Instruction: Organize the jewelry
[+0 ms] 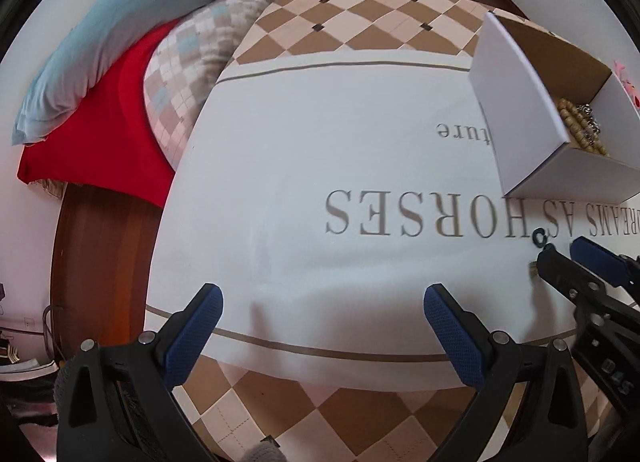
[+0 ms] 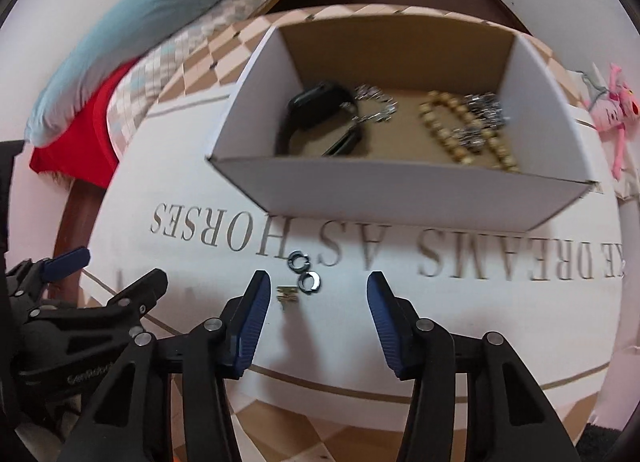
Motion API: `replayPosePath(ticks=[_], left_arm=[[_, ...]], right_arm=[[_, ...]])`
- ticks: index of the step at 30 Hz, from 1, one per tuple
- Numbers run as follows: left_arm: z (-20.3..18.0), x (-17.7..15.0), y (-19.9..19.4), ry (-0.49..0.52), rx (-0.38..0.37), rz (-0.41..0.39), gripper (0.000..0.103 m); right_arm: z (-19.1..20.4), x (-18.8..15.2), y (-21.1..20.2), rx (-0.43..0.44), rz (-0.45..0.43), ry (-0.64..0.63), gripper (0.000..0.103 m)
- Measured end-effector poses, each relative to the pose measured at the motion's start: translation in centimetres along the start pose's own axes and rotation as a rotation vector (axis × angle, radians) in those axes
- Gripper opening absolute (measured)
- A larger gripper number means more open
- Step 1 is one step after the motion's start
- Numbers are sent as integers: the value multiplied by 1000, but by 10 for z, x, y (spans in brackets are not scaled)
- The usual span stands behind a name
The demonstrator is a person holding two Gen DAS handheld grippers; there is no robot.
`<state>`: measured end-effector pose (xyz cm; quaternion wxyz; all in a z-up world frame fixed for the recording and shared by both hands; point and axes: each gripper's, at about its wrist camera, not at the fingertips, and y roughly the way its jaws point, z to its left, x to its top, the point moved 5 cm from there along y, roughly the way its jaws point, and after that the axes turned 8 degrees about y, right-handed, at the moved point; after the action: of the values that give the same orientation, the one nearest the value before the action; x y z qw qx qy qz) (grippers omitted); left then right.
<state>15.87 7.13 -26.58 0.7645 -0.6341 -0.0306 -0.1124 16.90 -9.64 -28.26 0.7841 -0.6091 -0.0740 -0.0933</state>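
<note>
The left tool (image 1: pixel 322 304) hangs over the white cloth (image 1: pixel 320 166) with its blue pads (image 1: pixel 452 334) spread wide and nothing between them. At the right edge, the right tool (image 1: pixel 570 258) points toward a small dark ring (image 1: pixel 539 240) lying beside the printed lettering. An open cardboard box (image 1: pixel 520 110) at the upper right holds wooden beads (image 1: pixel 576 124).
</note>
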Motion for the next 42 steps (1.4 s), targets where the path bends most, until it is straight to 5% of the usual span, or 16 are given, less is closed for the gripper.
replayPosePath(ticks=[2, 5, 10, 12, 19, 26, 28, 37, 42], left_arm=[[4, 1, 1, -6, 3, 0, 103], [6, 2, 0, -9, 5, -4, 103], [-8, 8, -9, 16, -14, -35, 103], [-21, 12, -13, 34, -34, -44, 102], [-85, 30, -21, 98, -161, -77, 101], [-120, 39, -18, 177, -170, -88, 64], [-122, 38, -16, 179, -179, -80, 43], [-129, 39, -15, 195, -211, -96, 10], [-125, 39, -17, 187, -219, -109, 10]], right_arm=[[6, -2, 2, -36, -19, -30, 38], [7, -5, 5, -69, -28, -50, 12], [-14, -8, -3, -52, -51, 21, 11], [-32, -9, -13, -47, -61, 63, 0], [-94, -14, -36, -51, -70, 197, 0], [-123, -17, -46, -61, -80, 255, 0], [-125, -16, -47, -64, -83, 262, 0], [-130, -14, -49, -69, -88, 282, 0], [-125, -11, -54, -53, -94, 278, 1]])
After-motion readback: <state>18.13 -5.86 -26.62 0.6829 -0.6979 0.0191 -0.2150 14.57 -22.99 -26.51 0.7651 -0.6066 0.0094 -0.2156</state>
